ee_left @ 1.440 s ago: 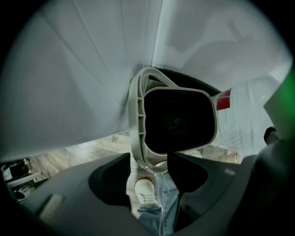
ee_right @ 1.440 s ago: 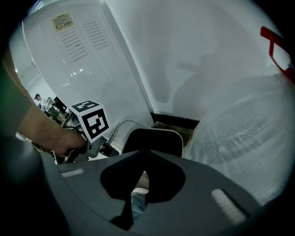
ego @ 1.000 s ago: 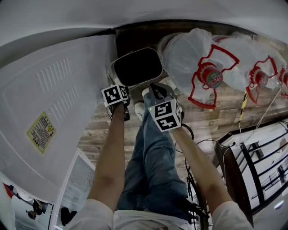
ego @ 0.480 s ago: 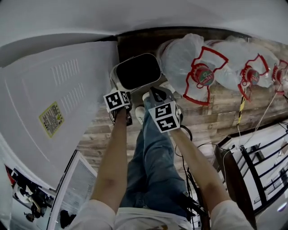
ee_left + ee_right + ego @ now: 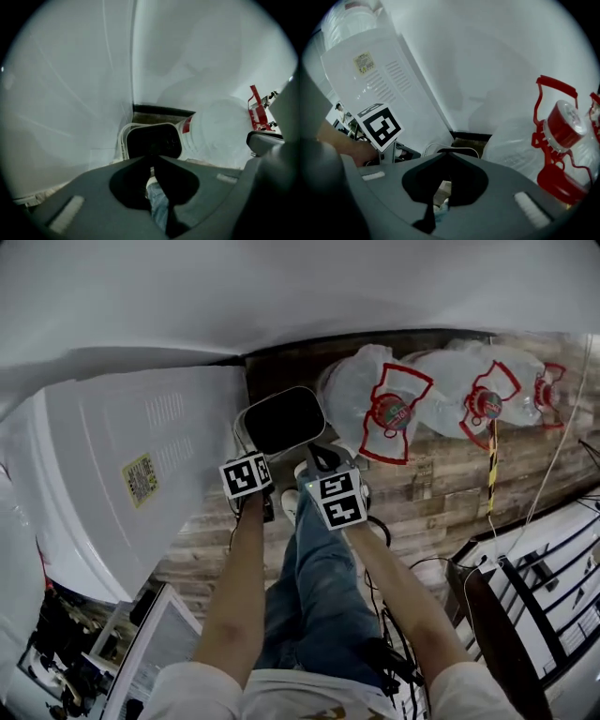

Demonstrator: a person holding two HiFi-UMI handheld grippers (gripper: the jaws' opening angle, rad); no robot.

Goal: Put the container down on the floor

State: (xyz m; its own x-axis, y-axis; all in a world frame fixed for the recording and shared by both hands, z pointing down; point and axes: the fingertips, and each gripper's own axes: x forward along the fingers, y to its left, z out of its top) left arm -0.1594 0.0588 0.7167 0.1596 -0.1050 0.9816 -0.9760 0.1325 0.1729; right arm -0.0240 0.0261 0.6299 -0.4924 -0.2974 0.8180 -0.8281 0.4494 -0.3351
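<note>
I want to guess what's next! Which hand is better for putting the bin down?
Probably left. The left gripper has the container straight ahead of its shut fingers; the right gripper sees only a sliver of its rim.

Container (image 5: pixel 281 418) hemmed by white appliance (image 5: pixel 131 493) at left, wall (image 5: pixel 281 287) behind, water jugs (image 5: pixel 361 390) at right, bare floor (image 5: pixel 441 486) nearer

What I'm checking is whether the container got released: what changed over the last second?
Nothing was picked up or let go. The scene slid down and shrank in the head view, so the head likely moved, not the things. The left claw and right claw stay shut on the near rim of the white plastic container with a dark inside, beside the clear jugs with red handles.
</note>
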